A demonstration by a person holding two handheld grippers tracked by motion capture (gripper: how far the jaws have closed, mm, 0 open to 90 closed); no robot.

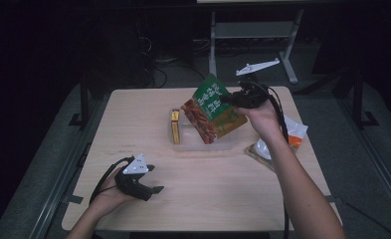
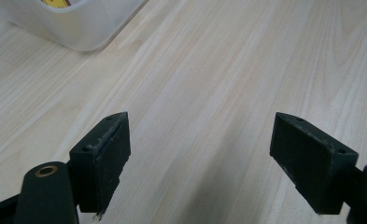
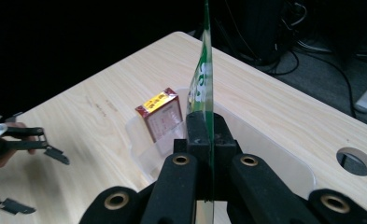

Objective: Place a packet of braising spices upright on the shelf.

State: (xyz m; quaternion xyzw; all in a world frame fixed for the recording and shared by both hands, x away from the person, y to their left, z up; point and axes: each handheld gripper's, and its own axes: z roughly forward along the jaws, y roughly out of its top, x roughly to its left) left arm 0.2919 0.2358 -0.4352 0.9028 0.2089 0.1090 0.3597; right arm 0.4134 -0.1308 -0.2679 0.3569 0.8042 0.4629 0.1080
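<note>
holding the snack bag by its edge, right gripper clamped, just above the clear tub. lower it flat beside the small box. left gripper rests gaping, nothing between.

The left gripper rests low at the near left, jaws wide apart; the right gripper is raised far right, jaws clamped together.

Green-and-orange pouch, red-and-yellow box, pale wood table.

dim room, sharp lit tabletop
</note>
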